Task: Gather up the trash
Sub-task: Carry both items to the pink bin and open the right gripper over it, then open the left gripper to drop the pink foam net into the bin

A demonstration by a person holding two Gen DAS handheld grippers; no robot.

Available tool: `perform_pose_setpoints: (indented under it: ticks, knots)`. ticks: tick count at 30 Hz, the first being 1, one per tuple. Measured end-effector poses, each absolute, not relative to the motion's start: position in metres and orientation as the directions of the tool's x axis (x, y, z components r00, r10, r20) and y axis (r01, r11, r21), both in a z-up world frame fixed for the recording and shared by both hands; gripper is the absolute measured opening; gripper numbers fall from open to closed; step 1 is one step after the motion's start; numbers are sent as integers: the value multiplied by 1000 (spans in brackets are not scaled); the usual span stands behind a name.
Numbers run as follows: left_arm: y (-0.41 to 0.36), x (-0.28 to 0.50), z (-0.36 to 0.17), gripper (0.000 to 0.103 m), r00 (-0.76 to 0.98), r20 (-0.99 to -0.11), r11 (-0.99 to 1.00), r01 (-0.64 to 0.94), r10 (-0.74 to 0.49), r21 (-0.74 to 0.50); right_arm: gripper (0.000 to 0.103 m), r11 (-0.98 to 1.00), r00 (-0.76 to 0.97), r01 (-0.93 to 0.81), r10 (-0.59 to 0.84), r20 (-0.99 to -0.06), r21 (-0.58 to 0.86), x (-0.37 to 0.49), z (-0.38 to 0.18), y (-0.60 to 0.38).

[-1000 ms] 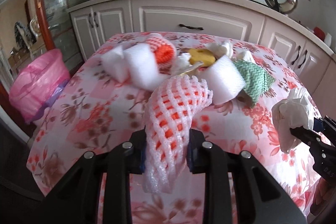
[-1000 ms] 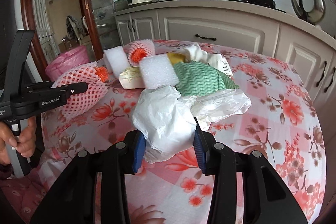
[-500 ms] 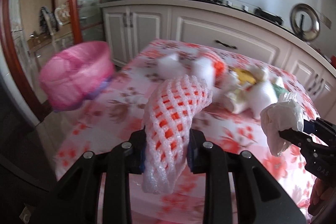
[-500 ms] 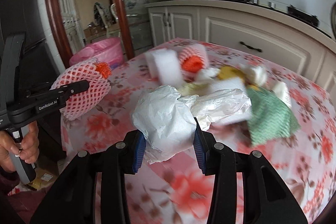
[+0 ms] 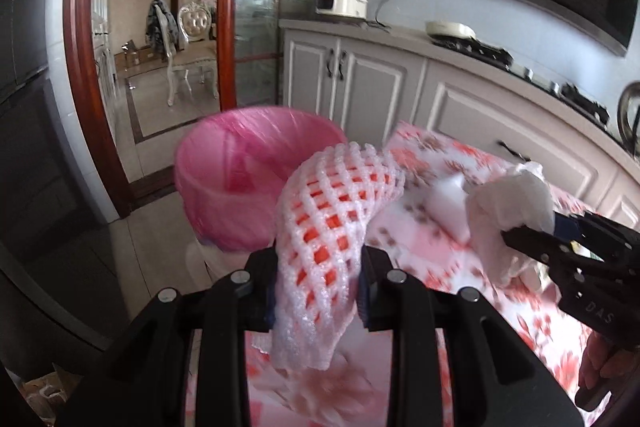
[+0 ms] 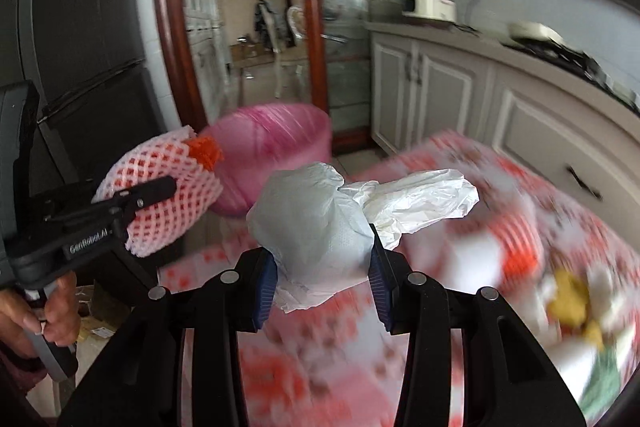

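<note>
My left gripper [image 5: 318,291] is shut on a pink-and-white foam fruit net [image 5: 328,227], held in the air just right of the pink-lined trash bin [image 5: 248,183]. The same net [image 6: 160,195] and left gripper [image 6: 156,193] show at the left of the right wrist view, with the bin [image 6: 272,155] behind. My right gripper [image 6: 322,291] is shut on a crumpled white plastic bag [image 6: 316,227], above the table's left end. That bag [image 5: 508,203] and right gripper [image 5: 520,239] show at the right of the left wrist view.
The floral-cloth table [image 6: 440,307] carries more trash at the right: white foam blocks, an orange-filled net [image 6: 520,247], a yellow piece [image 6: 568,303] and a green cloth [image 6: 608,383]. White kitchen cabinets [image 5: 380,87] stand behind. A dark fridge [image 6: 92,39] is at the left.
Both grippers have swung left from the trash pile toward the pink bin, still holding the net and the bag. The bin now looms larger and closer in both views.
</note>
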State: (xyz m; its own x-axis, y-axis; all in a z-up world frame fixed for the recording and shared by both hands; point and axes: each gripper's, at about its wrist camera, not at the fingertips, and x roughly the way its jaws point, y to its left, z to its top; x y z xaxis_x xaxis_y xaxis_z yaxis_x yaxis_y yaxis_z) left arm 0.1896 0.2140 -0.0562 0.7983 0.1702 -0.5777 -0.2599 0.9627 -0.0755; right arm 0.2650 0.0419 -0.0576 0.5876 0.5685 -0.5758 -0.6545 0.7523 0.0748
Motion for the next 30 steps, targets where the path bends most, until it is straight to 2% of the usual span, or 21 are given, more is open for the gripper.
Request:
perform_pose_setpoints:
  ticks: [7,14,19,21,22,23,24,30]
  knots:
    - [279,239,-36,29,796,-561,939,-333,228,-91,41,645,475,-753,669,-572,130,329,-41,109]
    - [328,279,-44,31,785,-568,919,-376,248,-119,42,589,427,-803,680,-596,96,371,-43,164]
    - [352,293,-55,34,787,-574,903,-389,224,-181,43,553,391,-828,688,-611,93,403,-49,195]
    - [359,300,-62,37,788,-575,901,-389,218,-192,48,543,377,-835,686,-622,93,410,-56,205]
    - [361,303,-65,40,787,-578,901,-389,215,-195,61,533,363,-840,686,-631,96,414,-60,209]
    - [364,306,-69,45,783,-583,900,-391,215,-193,80,521,347,-849,681,-645,93,418,-64,214]
    - [367,307,-73,51,778,-587,896,-400,223,-191,82,528,362,-846,669,-649,72,420,-67,217]
    - [379,300,-77,60,783,-576,888,-413,233,-203,82,545,372,-833,682,-629,98,425,-73,200]
